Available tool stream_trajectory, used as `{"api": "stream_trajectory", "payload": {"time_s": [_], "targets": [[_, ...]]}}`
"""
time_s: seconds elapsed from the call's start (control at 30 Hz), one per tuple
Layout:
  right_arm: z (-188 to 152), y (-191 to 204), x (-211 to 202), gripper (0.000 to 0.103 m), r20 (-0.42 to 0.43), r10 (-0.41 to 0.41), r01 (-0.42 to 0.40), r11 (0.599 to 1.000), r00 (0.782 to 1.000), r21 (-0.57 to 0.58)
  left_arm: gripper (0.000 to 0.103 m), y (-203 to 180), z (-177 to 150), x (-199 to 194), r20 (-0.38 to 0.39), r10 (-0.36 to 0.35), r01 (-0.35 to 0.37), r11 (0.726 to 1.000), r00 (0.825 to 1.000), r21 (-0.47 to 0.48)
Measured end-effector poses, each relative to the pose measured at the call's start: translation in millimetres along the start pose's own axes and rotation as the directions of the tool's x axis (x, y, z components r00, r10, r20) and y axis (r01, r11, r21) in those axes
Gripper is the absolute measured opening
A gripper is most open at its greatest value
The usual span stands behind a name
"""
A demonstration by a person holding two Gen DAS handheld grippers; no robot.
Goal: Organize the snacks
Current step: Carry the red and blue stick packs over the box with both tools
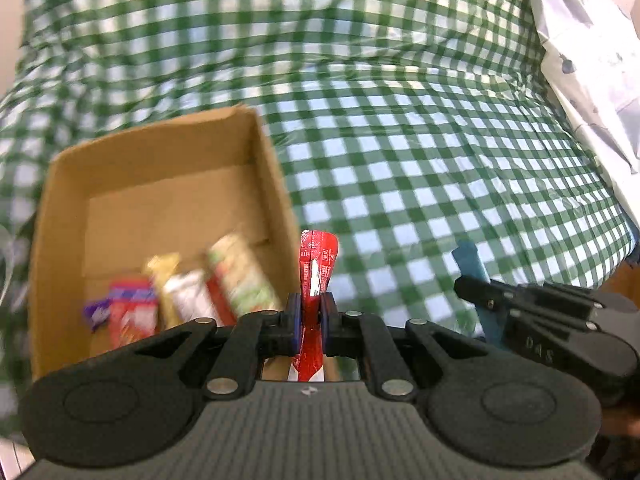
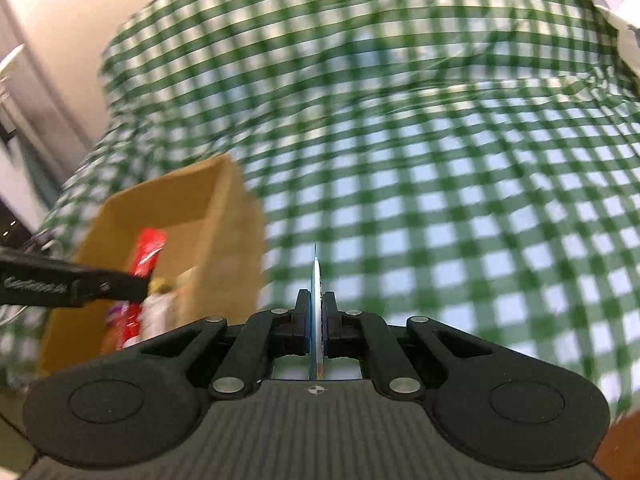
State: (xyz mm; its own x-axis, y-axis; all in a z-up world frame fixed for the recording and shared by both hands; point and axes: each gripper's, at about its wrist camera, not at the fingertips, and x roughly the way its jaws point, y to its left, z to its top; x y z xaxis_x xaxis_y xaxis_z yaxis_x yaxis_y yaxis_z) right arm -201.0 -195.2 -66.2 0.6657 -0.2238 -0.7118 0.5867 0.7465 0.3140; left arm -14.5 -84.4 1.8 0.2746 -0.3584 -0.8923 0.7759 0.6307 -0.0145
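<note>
My left gripper (image 1: 311, 314) is shut on a red snack packet (image 1: 316, 268) that sticks up between its pads, just right of the open cardboard box (image 1: 160, 152). Several snack bars (image 1: 188, 296) lie blurred on the box floor. My right gripper (image 2: 316, 312) is shut on a thin blue packet (image 2: 316, 304), seen edge-on, above the green checked cloth (image 2: 440, 200) to the right of the box (image 2: 216, 200). In the left wrist view the right gripper (image 1: 472, 286) shows at lower right with the blue packet (image 1: 470, 260). The left gripper (image 2: 138, 282) with the red packet (image 2: 148, 252) appears over the box in the right wrist view.
The green and white checked cloth (image 1: 400, 140) covers the whole table and bulges at the back. A white patterned bag (image 1: 592, 60) lies at the right edge. A pale wall (image 2: 60, 40) stands beyond the cloth at the left.
</note>
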Motion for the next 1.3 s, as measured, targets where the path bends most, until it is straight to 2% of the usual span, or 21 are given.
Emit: {"api": "stream_trajectory", "payload": {"time_s": [0.33,0.47,0.6,1.0,1.3], "targets": [[-62,111,-61,0.005,-0.043,0.132,-0.137,0.983,0.99,-0.125,0.01,45,-109,-78,0.063,0.082,-0.076,0.993,0.995,-0.093],[-79,137,-73,0.005,-0.059,0.145,-0.153,0.973,0.988,-0.175,0.01,56,-133,-95,0.091,0.095,-0.085,0.99,0.991,-0.111],[-85,151,-85,0.005,-0.04,0.134,-0.14,0.969,0.99,-0.203,0.01,63,-146,-103,0.106,0.092,-0.078,0.989,0.99,-0.127],[-90,164,-87,0.005,-0.056,0.108,-0.119,0.96,0.993,-0.254,0.01,73,-142,-100,0.119,0.076,-0.059,0.988,0.99,-0.146],[-65,167,-58,0.005,-0.06,0.09,-0.103,0.961,0.994,-0.256,0.01,89,-110,-77,0.103,0.092,-0.075,0.985,0.99,-0.155]]}}
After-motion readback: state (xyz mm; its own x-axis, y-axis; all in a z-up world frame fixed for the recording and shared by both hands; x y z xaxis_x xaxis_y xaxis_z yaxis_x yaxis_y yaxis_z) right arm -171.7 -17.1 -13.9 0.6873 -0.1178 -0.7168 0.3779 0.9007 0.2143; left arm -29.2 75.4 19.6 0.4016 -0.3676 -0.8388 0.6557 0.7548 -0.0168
